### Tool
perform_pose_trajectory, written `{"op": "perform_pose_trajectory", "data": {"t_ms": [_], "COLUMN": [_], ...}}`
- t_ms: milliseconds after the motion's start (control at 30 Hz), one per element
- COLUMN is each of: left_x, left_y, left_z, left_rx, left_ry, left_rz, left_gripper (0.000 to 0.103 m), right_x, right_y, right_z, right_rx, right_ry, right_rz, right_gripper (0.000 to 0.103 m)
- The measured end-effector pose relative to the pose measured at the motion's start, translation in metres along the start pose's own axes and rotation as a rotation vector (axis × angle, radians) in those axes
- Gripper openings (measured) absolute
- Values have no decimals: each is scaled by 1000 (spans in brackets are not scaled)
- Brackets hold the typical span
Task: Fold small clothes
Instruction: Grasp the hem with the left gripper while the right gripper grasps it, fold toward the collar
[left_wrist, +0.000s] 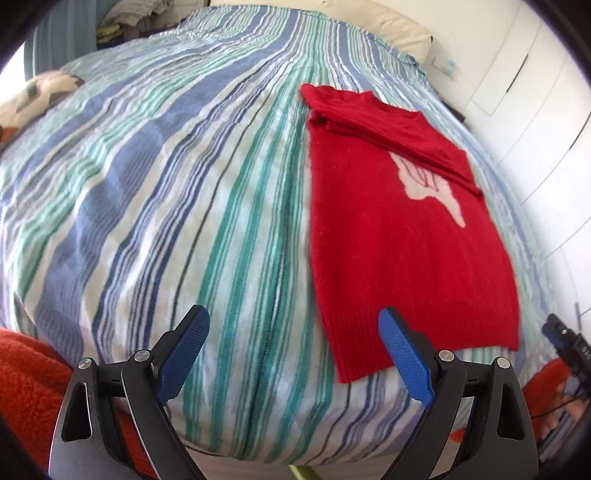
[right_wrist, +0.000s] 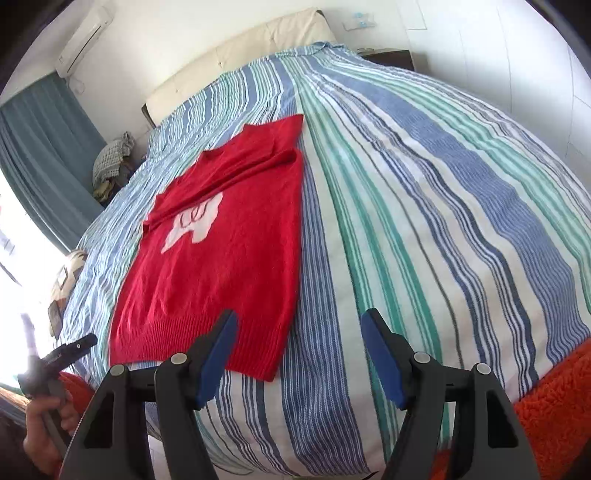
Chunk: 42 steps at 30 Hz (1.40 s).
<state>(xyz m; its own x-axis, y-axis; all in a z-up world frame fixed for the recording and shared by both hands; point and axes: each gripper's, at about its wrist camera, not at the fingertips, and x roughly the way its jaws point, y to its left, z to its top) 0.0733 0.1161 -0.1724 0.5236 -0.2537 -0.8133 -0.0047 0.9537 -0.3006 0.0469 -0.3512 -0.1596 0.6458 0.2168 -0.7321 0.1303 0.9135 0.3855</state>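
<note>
On the bed's striped duvet (right_wrist: 424, 206), a red knit sweater (right_wrist: 221, 258), sleeves folded in, soft, light and floppy (best pinched at the ribbed hem corners (right_wrist: 258, 354)); left gripper (left_wrist: 295, 354) and right gripper (right_wrist: 299, 358) jaws spread, empty.

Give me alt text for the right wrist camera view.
A red sweater lies flat on a striped bedspread, sleeves folded across its chest. The open right gripper hovers at its near hem.
</note>
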Motion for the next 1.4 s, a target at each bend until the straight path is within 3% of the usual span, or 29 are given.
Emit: {"op": "perform_pose_trajectory", "data": {"t_ms": [133, 267, 400, 467, 500, 567, 633, 667, 767, 800, 833, 867, 1133, 1267, 1400], "left_x": [10, 25, 32, 35, 36, 40, 42, 42, 40, 41, 41, 39, 7, -2, 16], "left_y": [-1, -19, -26, -25, -24, -20, -17, -15, -14, -15, -15, -15, -5, -11, -24], "left_z": [-4, -9, -11, -10, -9, -8, -8, -9, -10, -11, -11, -11, 11, 59, 128], "left_rx": [-22, 43, 56, 52, 45, 26, 10, 5, 3, 3, 2, 1, -108, -107, -83], "left_ry": [58, 125, 140, 141, 147, 161, 174, 181, 194, 200, 202, 193, 70, -8, -74], "left_rz": [-90, -138, -160, -173, -175, -184, -183, -180, -174, -181, -187, -181, -279, -323, -303], "left_gripper": [93, 93, 92, 84, 75, 57, 38, 35, 18, 7, 5, 5, 3, 3, 3], "right_x": [-6, 10, 45, 62, 66, 70, 70, 71, 73, 73, 71, 69, 38, 40, 69], "right_y": [-10, -5, -3, -3, -4, -5, -3, -1, 6, 7, 8, 9, 18, 28, 41], "right_z": [2, -2, -9, -14, -16, -15, -14, -15, -16, -16, -15, -14, 12, 50, 111], "right_rx": [48, 64, 111, 138, 149, 164, 157, 144, 90, 75, 60, 50, 55, 59, 51], "right_ry": [10, 97, 237, 297, 306, 300, 297, 299, 305, 304, 296, 281, 132, 55, 8], "right_rz": [80, 212, 299, 322, 322, 334, 337, 323, 288, 279, 260, 249, 268, 295, 297], "right_gripper": [71, 71, 70, 70, 69, 68, 61, 58, 38, 24, 10, 7, 6, 6, 6]}}
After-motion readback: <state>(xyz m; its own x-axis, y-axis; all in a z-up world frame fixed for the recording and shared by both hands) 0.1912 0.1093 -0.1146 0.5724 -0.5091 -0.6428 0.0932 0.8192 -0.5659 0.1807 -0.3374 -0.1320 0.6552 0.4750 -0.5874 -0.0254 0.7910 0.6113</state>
